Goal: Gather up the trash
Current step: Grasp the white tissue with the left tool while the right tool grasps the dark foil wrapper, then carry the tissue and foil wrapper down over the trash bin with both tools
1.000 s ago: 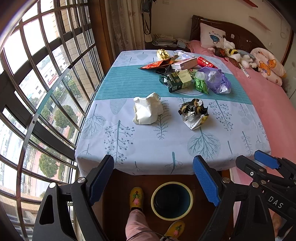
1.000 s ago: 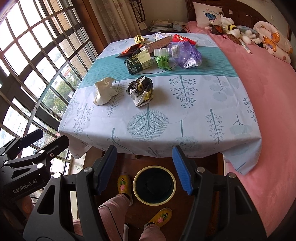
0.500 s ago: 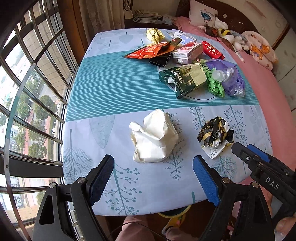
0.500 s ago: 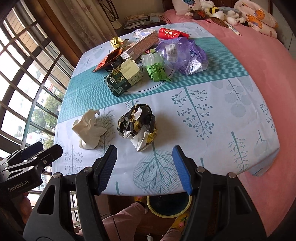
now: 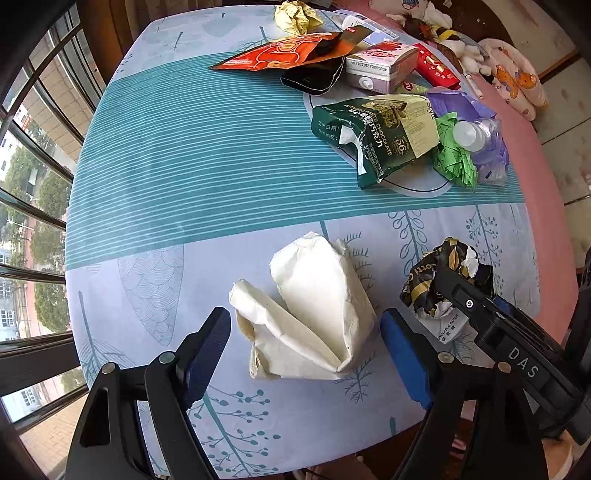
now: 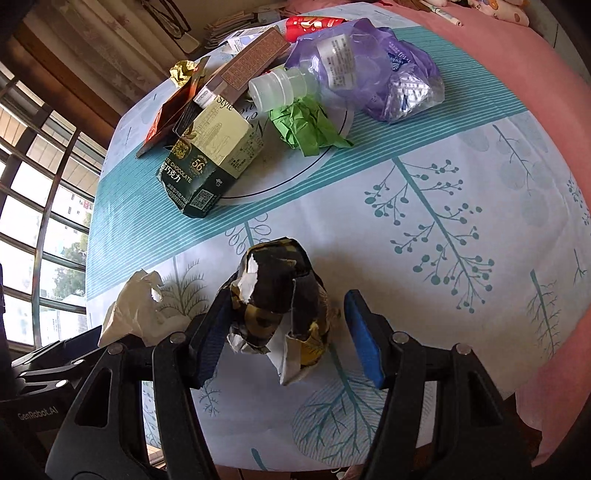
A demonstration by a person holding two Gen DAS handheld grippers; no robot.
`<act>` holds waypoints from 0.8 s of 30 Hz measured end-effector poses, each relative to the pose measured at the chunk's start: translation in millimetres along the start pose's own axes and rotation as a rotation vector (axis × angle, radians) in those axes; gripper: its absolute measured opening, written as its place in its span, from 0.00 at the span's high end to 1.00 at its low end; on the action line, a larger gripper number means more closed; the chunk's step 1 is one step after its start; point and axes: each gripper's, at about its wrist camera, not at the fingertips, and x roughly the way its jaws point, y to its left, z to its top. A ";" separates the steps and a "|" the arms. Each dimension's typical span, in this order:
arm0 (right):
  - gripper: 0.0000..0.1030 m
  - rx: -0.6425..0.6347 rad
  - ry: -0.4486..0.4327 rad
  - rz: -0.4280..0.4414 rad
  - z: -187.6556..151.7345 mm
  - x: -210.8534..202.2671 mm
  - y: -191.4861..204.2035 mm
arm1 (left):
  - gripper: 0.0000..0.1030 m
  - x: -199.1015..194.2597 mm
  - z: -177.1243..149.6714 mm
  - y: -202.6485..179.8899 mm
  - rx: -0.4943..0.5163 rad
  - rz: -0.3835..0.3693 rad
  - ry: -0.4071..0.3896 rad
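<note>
A crumpled white paper bag (image 5: 314, 310) lies on the tablecloth between the open fingers of my left gripper (image 5: 304, 339). A crumpled black-and-gold wrapper (image 6: 280, 295) lies between the open fingers of my right gripper (image 6: 284, 332), close to its left finger. The wrapper also shows in the left wrist view (image 5: 443, 277), partly behind the right gripper's body. The white bag also shows in the right wrist view (image 6: 136, 310). Neither gripper holds anything.
Further back lie a green chocolate bag (image 5: 373, 136), green crumpled paper (image 6: 306, 125), a purple plastic bag with a bottle (image 6: 362, 74), an orange wrapper (image 5: 284, 55), a carton (image 5: 380, 66) and yellow foil (image 5: 295, 14). Window bars stand left; a pink bed (image 6: 535, 92) lies right.
Both grippers have moved forward and down over the table. The white bag now sits between the left fingers and the black-and-gold wrapper between the right fingers. The bin below has left view.
</note>
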 end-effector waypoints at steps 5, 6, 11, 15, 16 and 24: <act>0.53 0.012 0.011 -0.001 -1.0 9.3 4.0 | 0.35 10.2 8.1 -7.1 0.040 -0.033 0.044; 0.54 0.017 0.015 0.001 -0.7 10.3 4.3 | 0.37 11.3 9.6 -9.4 0.053 -0.031 0.049; 0.61 0.029 0.039 0.012 -1.4 9.0 8.5 | 0.51 9.2 14.8 -17.9 0.094 -0.059 0.048; 0.67 0.024 0.051 0.009 -4.0 5.4 9.6 | 0.67 -4.3 14.9 -27.5 0.156 -0.050 0.000; 0.67 0.016 0.052 -0.002 -4.4 3.6 10.8 | 0.68 -7.8 14.7 -31.2 0.169 -0.050 -0.015; 0.69 -0.029 0.023 -0.029 -6.7 -25.5 12.2 | 0.69 -49.4 4.3 -47.4 0.242 -0.067 -0.147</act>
